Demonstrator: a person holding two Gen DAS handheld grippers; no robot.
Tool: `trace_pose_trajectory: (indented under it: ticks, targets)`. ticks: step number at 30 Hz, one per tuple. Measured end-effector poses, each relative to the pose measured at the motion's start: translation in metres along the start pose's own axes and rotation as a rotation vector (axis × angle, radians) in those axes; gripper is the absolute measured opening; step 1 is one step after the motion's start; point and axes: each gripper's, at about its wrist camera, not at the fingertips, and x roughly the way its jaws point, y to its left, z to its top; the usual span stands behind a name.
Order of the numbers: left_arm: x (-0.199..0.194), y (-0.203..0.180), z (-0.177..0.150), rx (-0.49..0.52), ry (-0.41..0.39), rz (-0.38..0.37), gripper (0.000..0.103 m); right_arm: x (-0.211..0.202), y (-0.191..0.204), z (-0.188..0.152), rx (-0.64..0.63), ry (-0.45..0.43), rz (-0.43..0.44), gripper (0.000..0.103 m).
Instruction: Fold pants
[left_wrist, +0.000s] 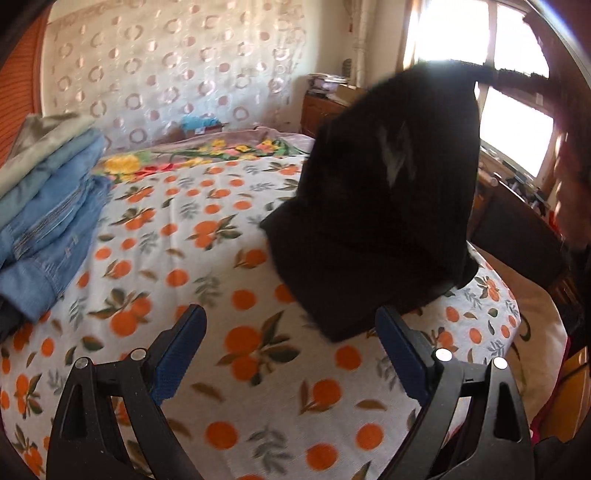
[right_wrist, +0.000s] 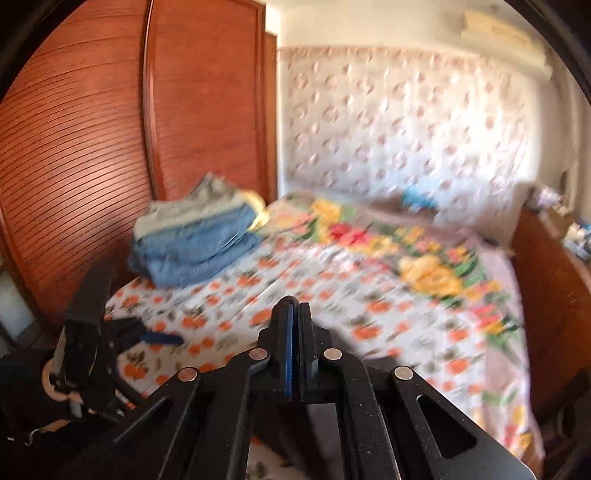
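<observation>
- The black pants are held lifted above the bed near its right edge, hem touching, presumably to hang straight.
- The right hand-held gripper is fully closed; cloth between its pads cannot be confirmed.
- The left hand-held gripper is held wide open, empty.

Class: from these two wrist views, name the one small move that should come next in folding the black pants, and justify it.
Probably bring the open, empty left gripper to the pants' low hem on the orange-print sheet and pinch it. The pants hang from above, apparently lifted by the shut right gripper, with only their bottom on the bed.
</observation>
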Motion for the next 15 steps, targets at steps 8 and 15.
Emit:
trace_pose_trajectory:
  ticks: [8, 15]
  targets:
    - [0.030, -0.015, 0.002, 0.042, 0.075, -0.028, 0.078, -0.041, -0.068, -0.030, 0.113, -0.008, -0.239, 0.002]
    - [0.056, -0.027, 0.000, 0.084, 0.157, -0.032, 0.074, -0.056, -0.104, -0.079, 0.250, 0.030, -0.348, 0.002]
